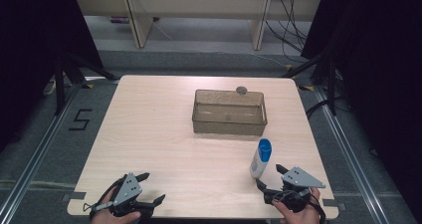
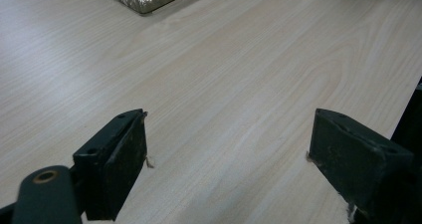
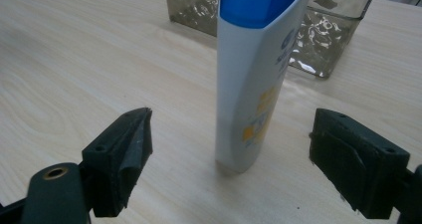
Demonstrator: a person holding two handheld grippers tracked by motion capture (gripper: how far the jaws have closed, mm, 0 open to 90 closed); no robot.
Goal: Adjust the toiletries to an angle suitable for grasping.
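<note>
grippers flank a standing bottle

the right gripper [image 1: 269, 177], jaws spread wide, faces a white bottle [image 1: 260, 158] with a blue cap, upright just ahead. the left gripper [image 1: 151, 186] gapes over bare table [image 1: 159, 134]. beyond sits a smoky clear bin [image 1: 229, 112], apparently empty.

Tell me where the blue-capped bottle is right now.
In the high view the bottle stands upright on the table's right side, just ahead of the open right gripper and near the clear bin.
</note>
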